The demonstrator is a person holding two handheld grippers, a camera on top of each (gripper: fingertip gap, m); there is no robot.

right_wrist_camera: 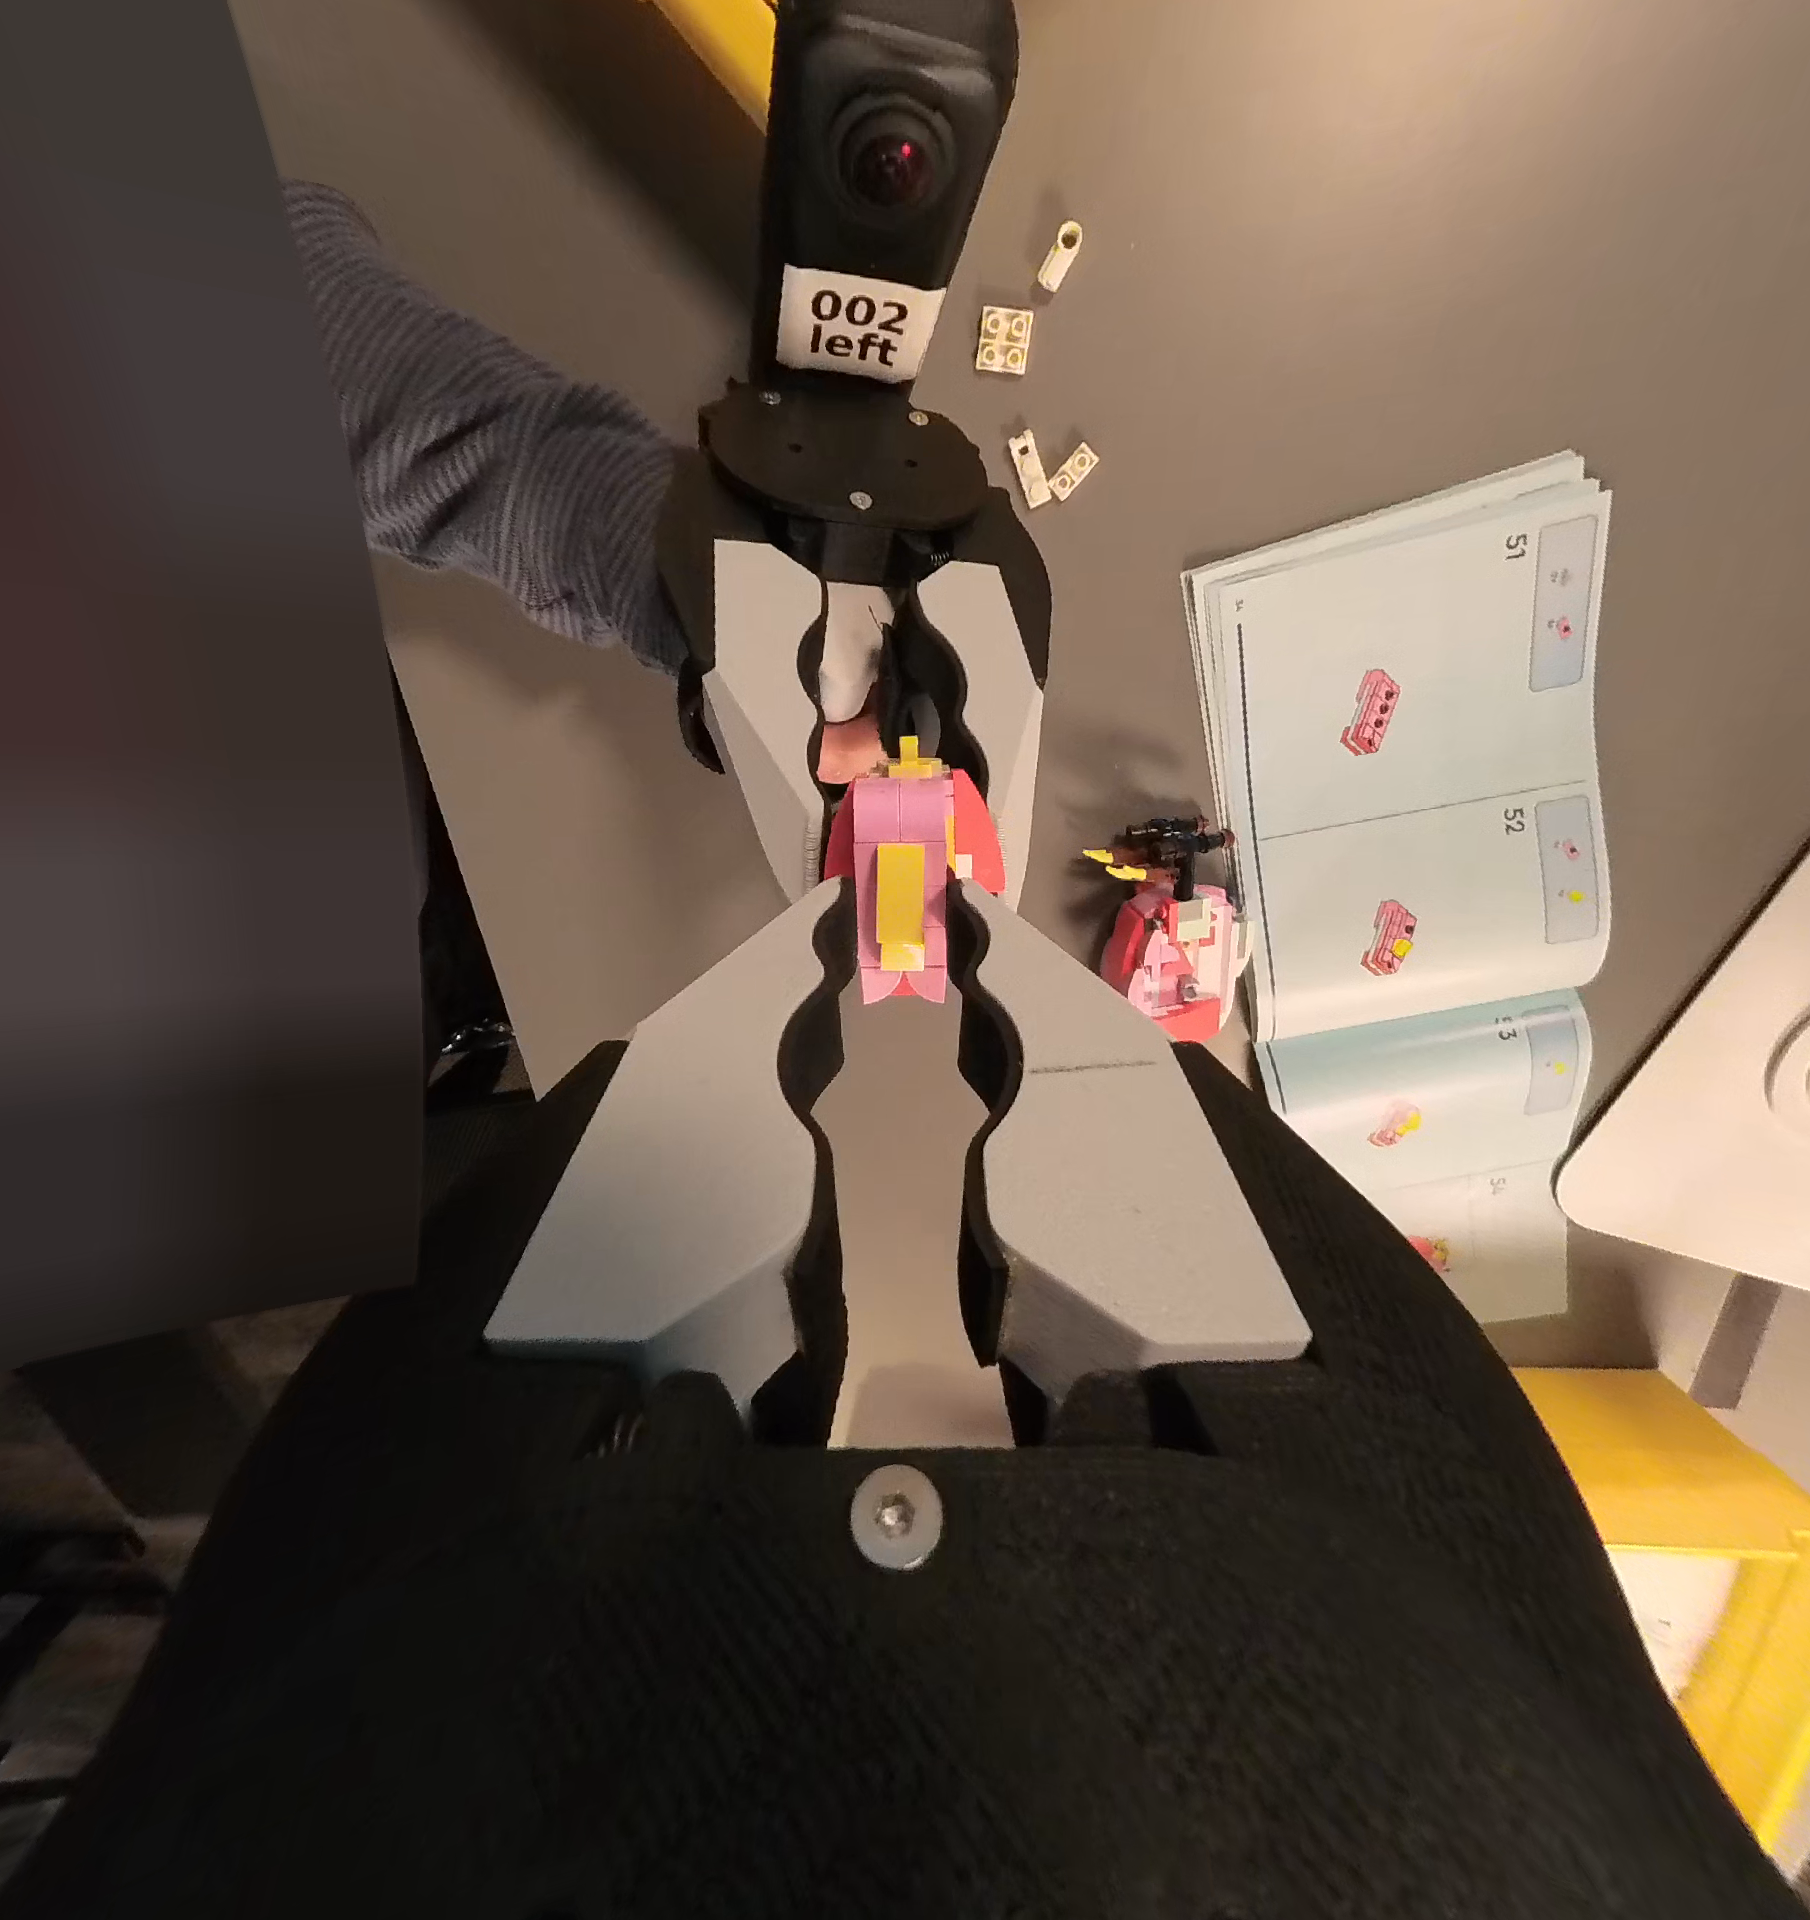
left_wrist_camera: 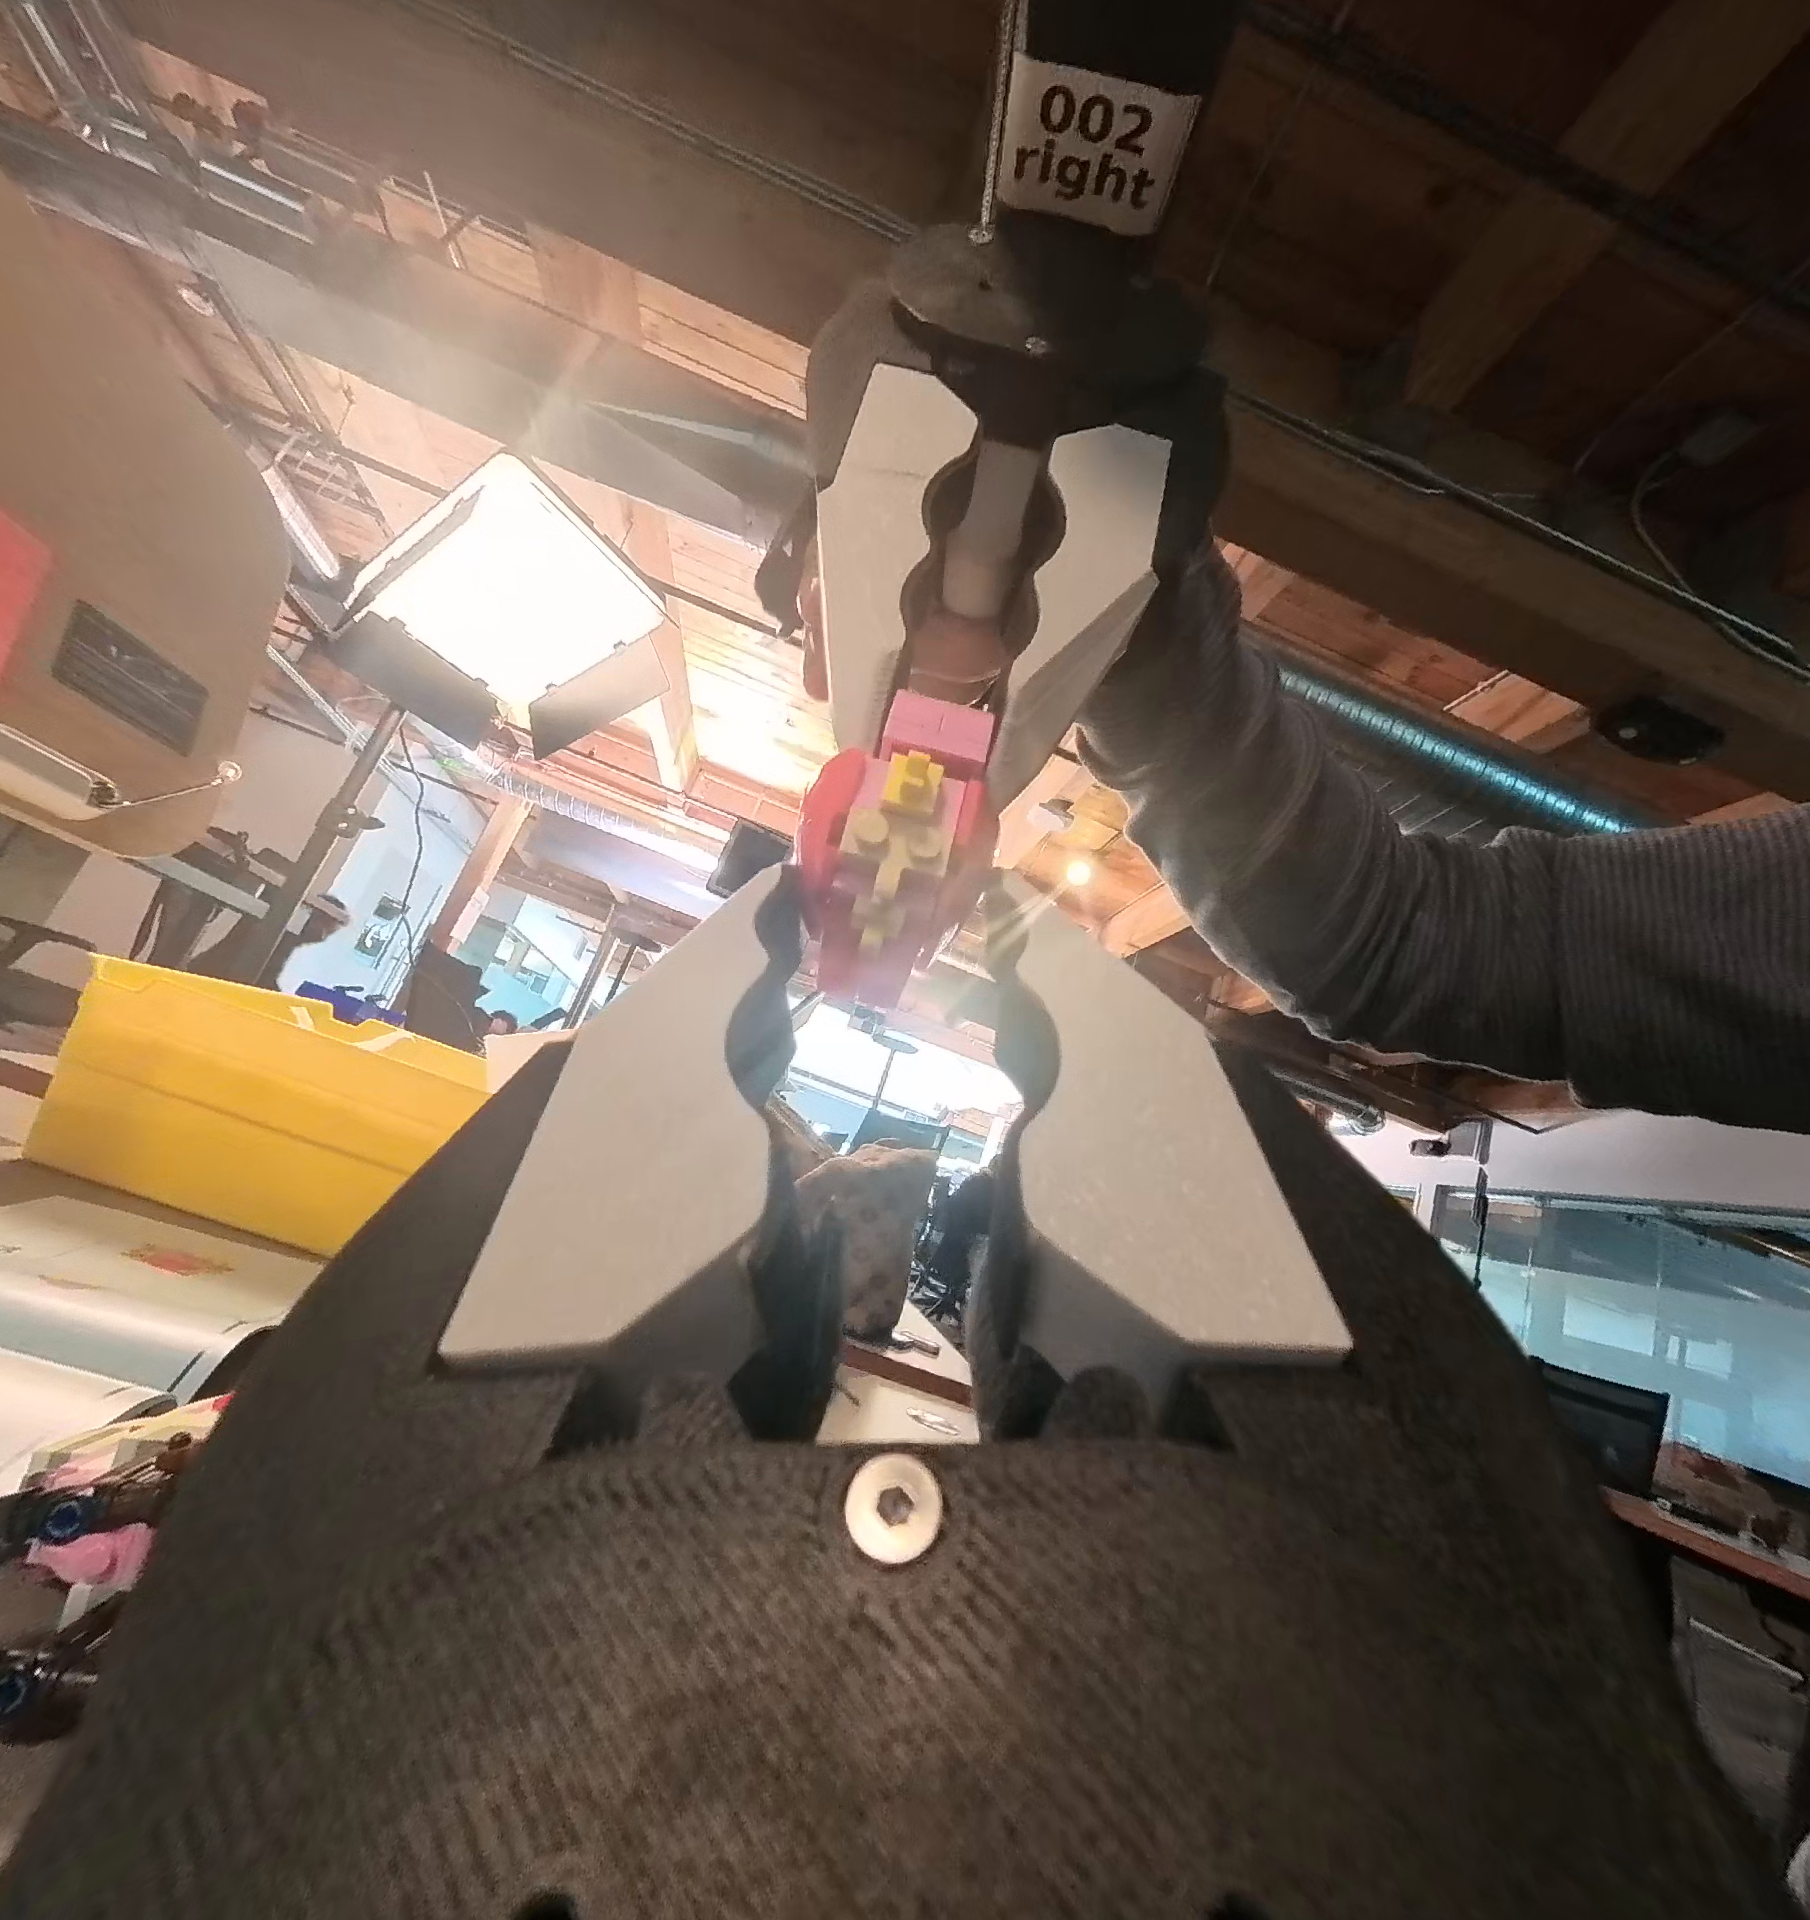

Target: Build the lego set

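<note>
Pink-red brick model point(right_wrist_camera: 906, 883) pinched by both the right gripper point(right_wrist_camera: 899, 914) and left gripper point(left_wrist_camera: 885, 914); yellow bin point(left_wrist_camera: 246, 1081) nearby, contents can't tell.

Pink, red, yellow brick model point(right_wrist_camera: 903, 894); yellow bin point(left_wrist_camera: 246, 1081); grey table point(right_wrist_camera: 1296, 260).
</note>
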